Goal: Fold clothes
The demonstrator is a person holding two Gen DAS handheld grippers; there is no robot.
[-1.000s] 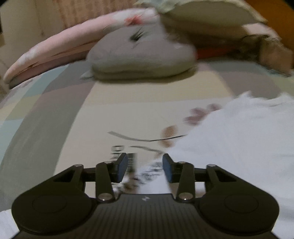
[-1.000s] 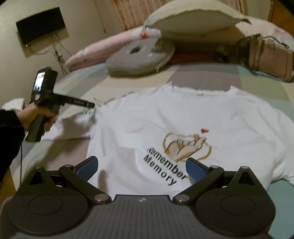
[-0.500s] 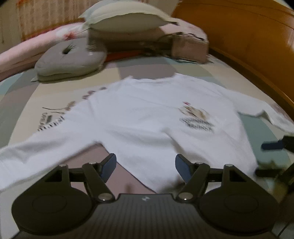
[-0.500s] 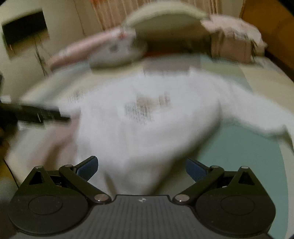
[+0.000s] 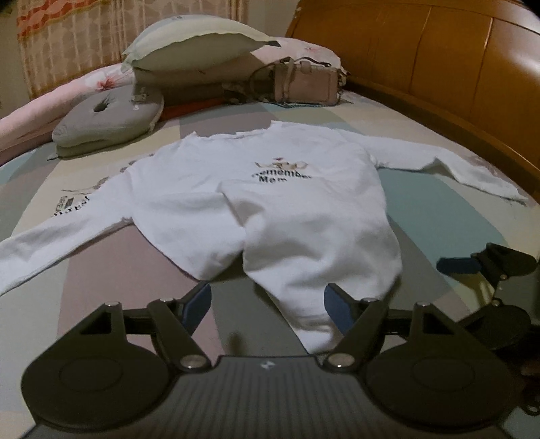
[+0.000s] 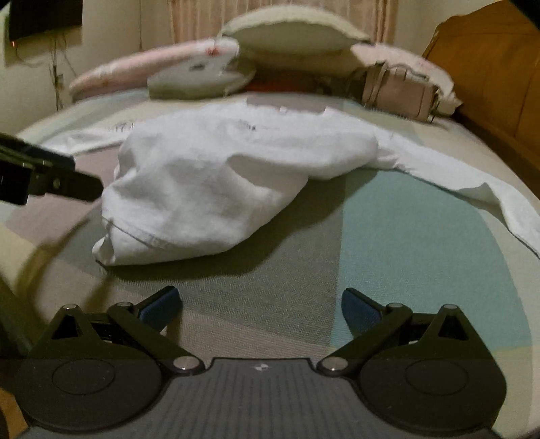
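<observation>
- My left gripper [image 5: 266, 300] is spread wide, holding nothing, low over the bedsheet [image 5: 438, 209] at the near hem of the white sweatshirt [image 5: 270, 216].
- The sweatshirt lies front-up mid-bed, sleeves spread, its hem bunched into a hump.
- My right gripper [image 6: 261, 305] is spread too, empty, just short of the hem.
- Past it: grey cushion [image 5: 108, 114], handbag [image 5: 303, 84].

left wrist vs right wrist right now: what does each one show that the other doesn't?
Only the left wrist view shows the shirt's chest print and the left sleeve stretched out across the bed.

Only the right wrist view shows the dark screen on the wall and the stitched hem of the bunched bottom edge.

Both show the white shirt on the bed, the grey cushion, the handbag, the wooden headboard, and both grippers open: left gripper, right gripper.
</observation>
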